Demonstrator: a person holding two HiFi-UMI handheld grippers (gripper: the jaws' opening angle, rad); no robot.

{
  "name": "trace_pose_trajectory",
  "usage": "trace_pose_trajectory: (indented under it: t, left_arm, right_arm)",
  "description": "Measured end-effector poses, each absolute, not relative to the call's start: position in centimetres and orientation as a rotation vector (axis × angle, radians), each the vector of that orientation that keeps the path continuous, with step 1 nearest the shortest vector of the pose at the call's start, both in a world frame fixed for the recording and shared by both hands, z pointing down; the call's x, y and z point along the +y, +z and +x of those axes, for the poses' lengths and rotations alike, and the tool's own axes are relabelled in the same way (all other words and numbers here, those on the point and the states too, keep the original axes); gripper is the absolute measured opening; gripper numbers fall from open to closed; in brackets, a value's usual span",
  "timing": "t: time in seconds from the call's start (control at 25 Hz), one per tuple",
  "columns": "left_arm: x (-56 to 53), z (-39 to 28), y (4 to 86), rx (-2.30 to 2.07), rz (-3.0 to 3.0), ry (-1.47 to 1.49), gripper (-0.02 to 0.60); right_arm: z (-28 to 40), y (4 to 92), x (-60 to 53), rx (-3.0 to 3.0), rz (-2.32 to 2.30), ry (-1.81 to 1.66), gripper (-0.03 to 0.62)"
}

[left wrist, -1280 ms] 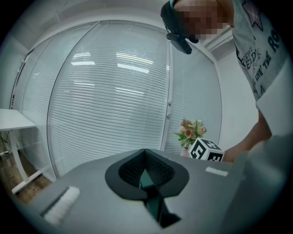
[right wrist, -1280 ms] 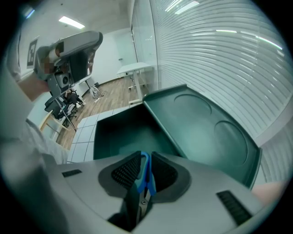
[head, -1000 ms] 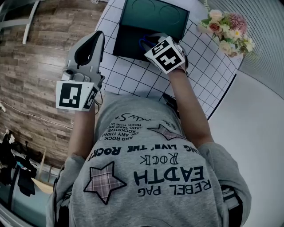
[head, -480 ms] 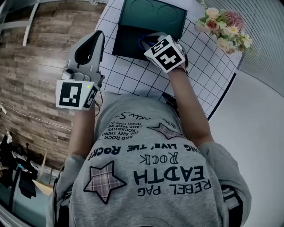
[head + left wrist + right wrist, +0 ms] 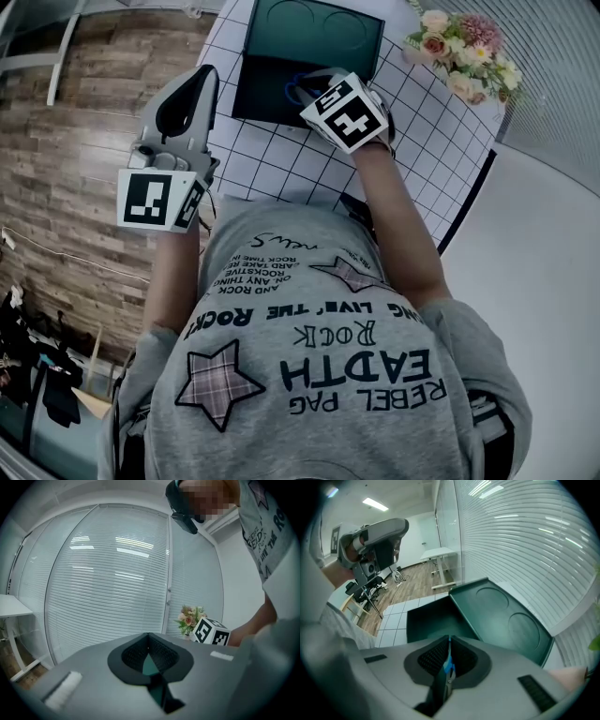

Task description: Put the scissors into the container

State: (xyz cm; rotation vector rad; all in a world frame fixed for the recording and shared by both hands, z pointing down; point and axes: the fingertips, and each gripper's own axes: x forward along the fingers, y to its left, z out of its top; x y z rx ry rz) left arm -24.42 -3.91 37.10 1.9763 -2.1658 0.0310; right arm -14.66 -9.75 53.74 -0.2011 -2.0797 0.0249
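**Scissors pinched at the container's near wall**

The right gripper (image 5: 449,642) is closing its jaws on the scissors (image 5: 447,668), which are clamped edge-on between them, just before the open container (image 5: 429,620). The left gripper (image 5: 149,641) hangs aside, its jaws pressed together on nothing. Best practice is to firm the pinch, carry the scissors over the wall, lower them inside, then release.
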Motion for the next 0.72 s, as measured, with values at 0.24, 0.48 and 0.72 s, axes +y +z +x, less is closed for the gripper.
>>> trace_pose_trajectory:
  t: [0.24, 0.48, 0.72]
  left_arm:
    - [-4.0, -23.9, 36.3, -2.167, 2.000, 0.027, 0.009]
    - [-3.8, -23.5, 35.5, -2.173, 2.024, 0.031, 0.009]
    - [-3.6, -23.0, 34.3, -2.188, 2.043, 0.042, 0.009]
  right_arm:
    - [-14.3, 52.6, -9.9, -2.090, -0.191, 0.008, 0.020]
    - [-14.2, 50.8, -10.0, -2.129, -0.176, -0.019, 0.015]
    - [-14.3, 47.8, -10.4, -2.217, -0.133, -0.048, 0.015]
